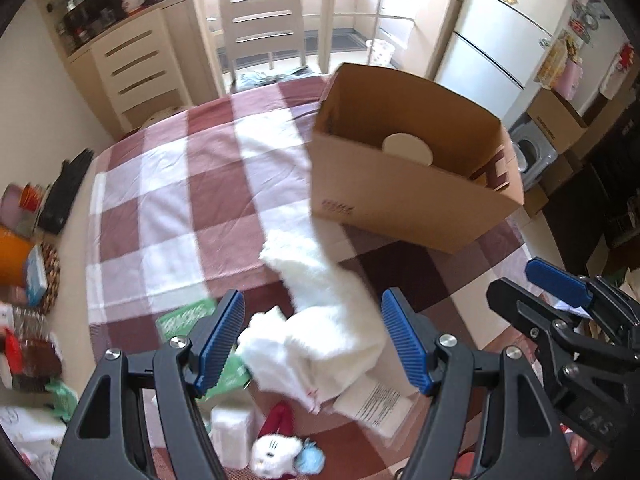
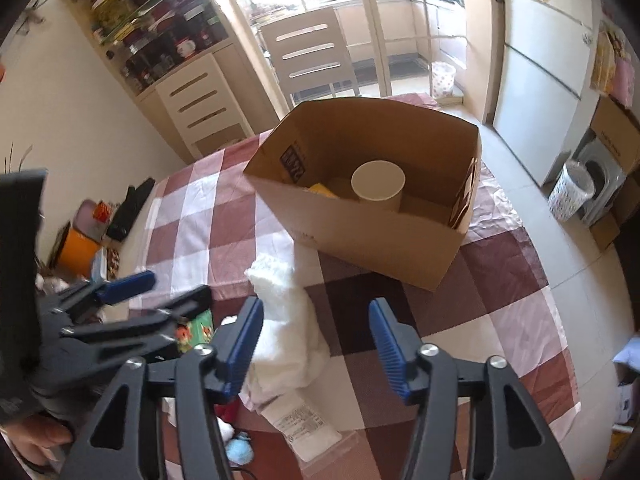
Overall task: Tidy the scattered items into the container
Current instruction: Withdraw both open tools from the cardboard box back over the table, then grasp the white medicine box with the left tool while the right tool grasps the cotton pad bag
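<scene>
Your left gripper is spread wide, holding nothing, with one fluffy white towel lying crumpled between and just ahead of its fingers. Your right gripper is equally wide and empty, the same towel by its left finger. One open brown cardboard box stands ahead on the red-and-white checked table, holding one white-lidded paper cup. Nearer you than the towel lie one white printed packet, one green packet and one white-and-red plush toy.
</scene>
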Available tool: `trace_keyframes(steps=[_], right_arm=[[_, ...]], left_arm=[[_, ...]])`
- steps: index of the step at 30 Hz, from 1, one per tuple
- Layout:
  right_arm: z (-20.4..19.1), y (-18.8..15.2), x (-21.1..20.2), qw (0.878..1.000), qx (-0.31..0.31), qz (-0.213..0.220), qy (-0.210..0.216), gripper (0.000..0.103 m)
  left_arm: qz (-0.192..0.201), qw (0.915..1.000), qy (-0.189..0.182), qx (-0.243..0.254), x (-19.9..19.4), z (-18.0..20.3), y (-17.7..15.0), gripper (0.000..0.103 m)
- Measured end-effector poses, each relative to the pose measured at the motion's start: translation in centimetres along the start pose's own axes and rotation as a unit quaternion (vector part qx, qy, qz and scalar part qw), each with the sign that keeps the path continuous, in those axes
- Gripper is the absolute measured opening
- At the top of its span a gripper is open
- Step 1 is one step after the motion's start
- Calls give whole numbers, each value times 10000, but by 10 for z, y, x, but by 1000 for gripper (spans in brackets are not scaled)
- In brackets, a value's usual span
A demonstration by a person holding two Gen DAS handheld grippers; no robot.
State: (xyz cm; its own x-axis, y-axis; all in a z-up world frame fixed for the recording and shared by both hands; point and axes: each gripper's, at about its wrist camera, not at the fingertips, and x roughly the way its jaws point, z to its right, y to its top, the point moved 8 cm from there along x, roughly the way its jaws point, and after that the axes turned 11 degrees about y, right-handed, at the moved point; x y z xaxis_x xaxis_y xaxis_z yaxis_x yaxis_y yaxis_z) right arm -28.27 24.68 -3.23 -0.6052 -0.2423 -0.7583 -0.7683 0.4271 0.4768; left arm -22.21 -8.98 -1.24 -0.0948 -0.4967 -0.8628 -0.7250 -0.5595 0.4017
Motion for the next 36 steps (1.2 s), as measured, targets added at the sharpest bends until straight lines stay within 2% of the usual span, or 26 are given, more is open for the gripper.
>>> trace_keyframes(steps=[5, 8, 10, 13, 18, 23, 27, 30, 36], right_arm=[[-21, -27, 7, 9973, -680, -189, -224, 59], [-27, -43, 14, 9961, -748, -393, -262, 59], [-31, -54, 17, 9939, -869, -518, -447, 59], [-39, -66, 19, 9891, -1212, -451, -702, 59], [-45, -87, 29, 9843, -1478, -529, -813, 59], [-41, -122, 45, 9888, -1161, -852, -389, 59], [-34, -151, 58, 9887, -955, -1154, -79, 59], [-32, -165, 65, 9880, -878, -1264, 93, 59], [-30, -170, 74, 9859, -990, -1325, 259, 59]], left_arm=[[-121, 9990, 139, -409, -4, -41, -36, 72], [-179, 9975, 234, -641, -7, -63, -59, 72], [-199, 9963, 303, -776, -8, -77, -75, 72], [-310, 9937, 374, -1006, -8, -98, -103, 72], [-492, 9868, 528, -1451, -4, -135, -148, 72], [-731, 9782, 684, -1819, 9, -169, -193, 72], [-1047, 9671, 702, -2209, 26, -185, -222, 72], [-1213, 9605, 694, -2408, 37, -186, -230, 72], [-1448, 9551, 684, -2493, 66, -176, -222, 72]])
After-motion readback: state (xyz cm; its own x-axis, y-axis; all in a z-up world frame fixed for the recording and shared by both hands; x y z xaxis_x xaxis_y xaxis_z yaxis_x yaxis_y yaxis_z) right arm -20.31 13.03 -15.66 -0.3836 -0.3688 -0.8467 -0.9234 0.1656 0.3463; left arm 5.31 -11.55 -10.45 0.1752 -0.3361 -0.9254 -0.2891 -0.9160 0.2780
